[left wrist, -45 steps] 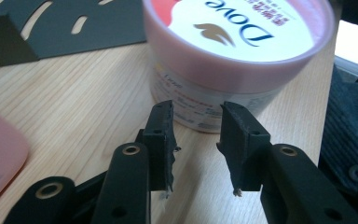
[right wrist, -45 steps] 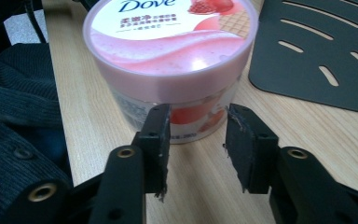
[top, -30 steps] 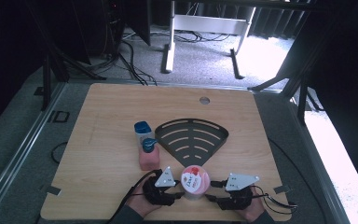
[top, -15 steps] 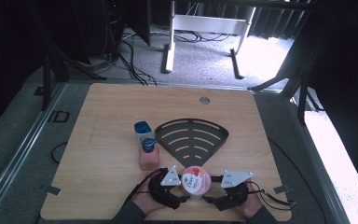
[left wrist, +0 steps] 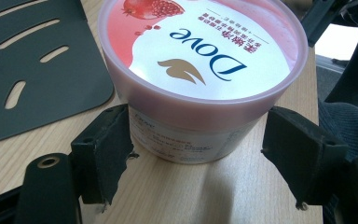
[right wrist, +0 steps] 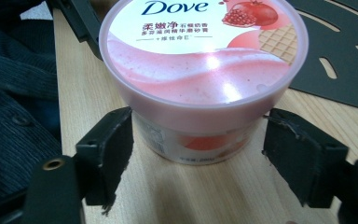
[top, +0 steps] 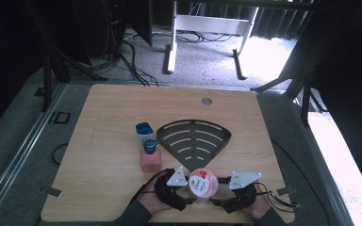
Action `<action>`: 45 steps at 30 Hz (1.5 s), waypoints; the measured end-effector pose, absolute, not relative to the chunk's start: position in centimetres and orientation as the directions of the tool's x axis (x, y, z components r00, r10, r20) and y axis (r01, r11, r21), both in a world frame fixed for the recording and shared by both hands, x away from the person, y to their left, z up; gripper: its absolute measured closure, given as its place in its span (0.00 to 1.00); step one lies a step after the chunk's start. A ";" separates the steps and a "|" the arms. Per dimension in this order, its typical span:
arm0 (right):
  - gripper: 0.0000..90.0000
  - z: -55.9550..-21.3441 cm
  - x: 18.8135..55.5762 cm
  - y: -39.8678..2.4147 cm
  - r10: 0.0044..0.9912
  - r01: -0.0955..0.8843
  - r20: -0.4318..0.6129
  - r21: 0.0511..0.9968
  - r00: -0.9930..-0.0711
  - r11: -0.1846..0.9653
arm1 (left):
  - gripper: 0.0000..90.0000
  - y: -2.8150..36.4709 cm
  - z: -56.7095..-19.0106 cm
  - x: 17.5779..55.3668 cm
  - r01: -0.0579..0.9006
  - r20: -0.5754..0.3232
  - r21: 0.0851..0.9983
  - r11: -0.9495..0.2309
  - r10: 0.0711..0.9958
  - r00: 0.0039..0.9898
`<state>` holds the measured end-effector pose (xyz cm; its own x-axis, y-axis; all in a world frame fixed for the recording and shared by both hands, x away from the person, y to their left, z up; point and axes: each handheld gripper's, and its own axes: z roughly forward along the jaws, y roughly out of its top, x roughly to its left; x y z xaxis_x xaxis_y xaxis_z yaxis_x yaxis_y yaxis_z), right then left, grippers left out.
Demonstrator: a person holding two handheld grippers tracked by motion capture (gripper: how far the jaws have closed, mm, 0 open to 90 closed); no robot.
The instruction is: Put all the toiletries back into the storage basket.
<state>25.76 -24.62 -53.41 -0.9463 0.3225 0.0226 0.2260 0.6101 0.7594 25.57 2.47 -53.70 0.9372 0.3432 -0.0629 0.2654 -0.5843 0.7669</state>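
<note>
A pink Dove tub (top: 202, 182) with a white and red lid stands upright near the table's front edge. My left gripper (top: 188, 198) reaches in from its left and my right gripper (top: 218, 202) from its right. In the left gripper view the tub (left wrist: 200, 51) sits between the jaws of the left gripper (left wrist: 196, 154), with a gap at the right pad (left wrist: 303, 158). In the right gripper view the tub (right wrist: 200, 51) sits the same way inside the right gripper (right wrist: 196, 154). Both pairs of jaws have just been opening and stand open around the tub.
A black fan-shaped slotted plate (top: 194, 139) lies flat just behind the tub. Left of it stand a pink pump bottle (top: 150, 157) and a blue-capped container (top: 143, 131). A round hole (top: 207, 100) sits near the table's far edge. The front edge runs right below my hands.
Both grippers' jaws have spread away from the tub's sides. The tub stays where it was, and both hands have hardly shifted.
</note>
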 end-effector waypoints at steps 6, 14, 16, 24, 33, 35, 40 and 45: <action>0.23 -53.4 26.0 -24.9 0.324 0.234 0.030 0.756 -0.946 0.611 | 0.26 2.0 -53.7 25.7 0.245 -0.044 0.770 -0.589 0.334 0.942; 0.22 -53.4 26.3 -25.2 0.325 0.238 0.038 0.761 -0.945 0.603 | 0.25 1.7 -53.6 25.8 0.232 -0.027 0.771 -0.593 0.332 0.943; 0.22 -53.4 26.2 -25.2 0.327 0.239 0.036 0.760 -0.944 0.605 | 0.25 1.6 -53.6 25.8 0.227 -0.020 0.770 -0.596 0.333 0.943; 0.22 -53.2 26.2 -25.3 0.340 0.239 0.022 0.753 -0.940 0.613 | 0.25 1.1 -53.3 25.8 0.211 0.005 0.761 -0.614 0.330 0.944; 0.21 -53.0 26.0 -25.4 0.346 0.239 0.014 0.750 -0.938 0.617 | 0.25 0.9 -53.1 25.8 0.209 0.009 0.759 -0.616 0.332 0.943; 0.21 -52.9 26.0 -25.5 0.346 0.241 0.015 0.747 -0.938 0.619 | 0.25 0.8 -52.9 25.6 0.196 0.026 0.761 -0.618 0.331 0.943; 0.21 -52.8 25.9 -25.6 0.348 0.242 0.019 0.753 -0.937 0.612 | 0.25 0.8 -52.5 25.6 0.194 0.025 0.764 -0.616 0.329 0.944; 0.21 -52.4 25.9 -25.7 0.353 0.241 0.016 0.759 -0.936 0.604 | 0.25 0.8 -52.2 25.7 0.196 0.023 0.768 -0.610 0.331 0.943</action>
<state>25.93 -25.65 -52.37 -0.9356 0.3526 0.0162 0.2409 0.6043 0.7595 25.69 0.75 -52.17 0.9432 0.3314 0.0227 0.1958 -0.6099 0.7679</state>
